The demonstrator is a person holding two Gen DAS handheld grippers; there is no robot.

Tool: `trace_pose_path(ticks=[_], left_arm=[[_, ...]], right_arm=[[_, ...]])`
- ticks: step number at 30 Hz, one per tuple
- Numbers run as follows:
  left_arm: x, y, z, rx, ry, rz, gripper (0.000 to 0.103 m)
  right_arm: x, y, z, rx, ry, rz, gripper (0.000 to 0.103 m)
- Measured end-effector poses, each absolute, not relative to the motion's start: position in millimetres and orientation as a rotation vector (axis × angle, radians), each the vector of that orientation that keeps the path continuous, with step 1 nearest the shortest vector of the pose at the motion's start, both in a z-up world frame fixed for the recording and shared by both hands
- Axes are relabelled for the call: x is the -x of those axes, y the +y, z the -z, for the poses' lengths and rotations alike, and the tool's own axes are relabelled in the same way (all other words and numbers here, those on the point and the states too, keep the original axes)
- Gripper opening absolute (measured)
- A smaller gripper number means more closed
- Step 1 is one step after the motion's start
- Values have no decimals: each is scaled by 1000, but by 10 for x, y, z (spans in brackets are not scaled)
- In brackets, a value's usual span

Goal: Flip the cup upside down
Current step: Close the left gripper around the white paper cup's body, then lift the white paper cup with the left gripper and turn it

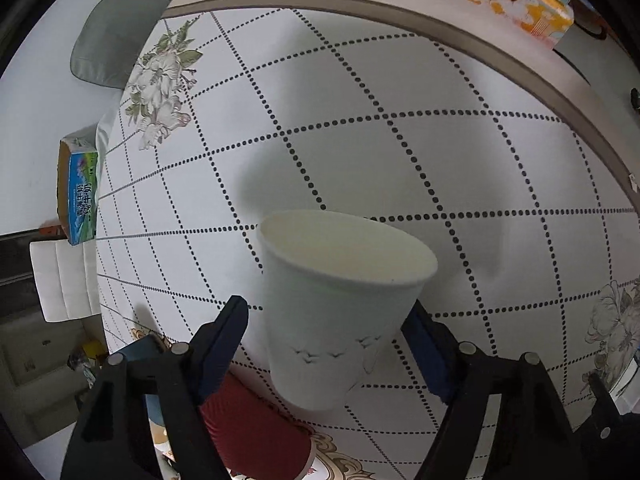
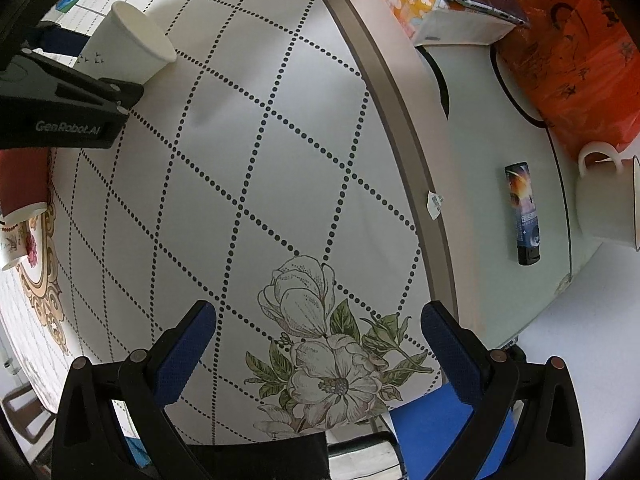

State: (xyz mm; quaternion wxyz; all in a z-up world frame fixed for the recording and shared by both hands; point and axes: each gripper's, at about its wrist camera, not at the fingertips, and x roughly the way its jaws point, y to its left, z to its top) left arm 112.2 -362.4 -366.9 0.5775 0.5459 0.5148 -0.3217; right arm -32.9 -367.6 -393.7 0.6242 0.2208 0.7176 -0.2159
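Observation:
A white paper cup [image 1: 340,312] with small bird marks stands between the fingers of my left gripper [image 1: 326,320], mouth up and tilted, above the dotted tablecloth [image 1: 360,120]. The right pad touches the cup wall; the left pad stands a little off it. In the right wrist view the same cup [image 2: 128,46] shows at the upper left, held by the left gripper. My right gripper [image 2: 318,326] is open and empty over the flower print near the table's edge.
A red ribbed cup [image 1: 256,436] lies under the left gripper. A milk box [image 1: 78,192] sits at the far left. An orange patterned box [image 2: 416,4], a dark small box [image 2: 523,212] and a white mug [image 2: 608,196] sit on the side surface.

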Motion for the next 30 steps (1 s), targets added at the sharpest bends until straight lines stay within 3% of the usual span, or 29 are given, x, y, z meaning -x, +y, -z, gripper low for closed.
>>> trace_pose_path(ticks=[4, 17, 30], left_arm=[[-1139, -3602, 3730, -1274, 1232, 760, 61], [-1255, -3521, 3645, -1134, 1306, 729, 60], [-1379, -2903, 3478, -789, 1568, 583, 60]], right_arm=[[345, -3693, 3941, -515, 1648, 500, 103], [318, -3724, 4017, -540, 1663, 510, 103], [394, -3813, 3939, -556, 1648, 492, 103]])
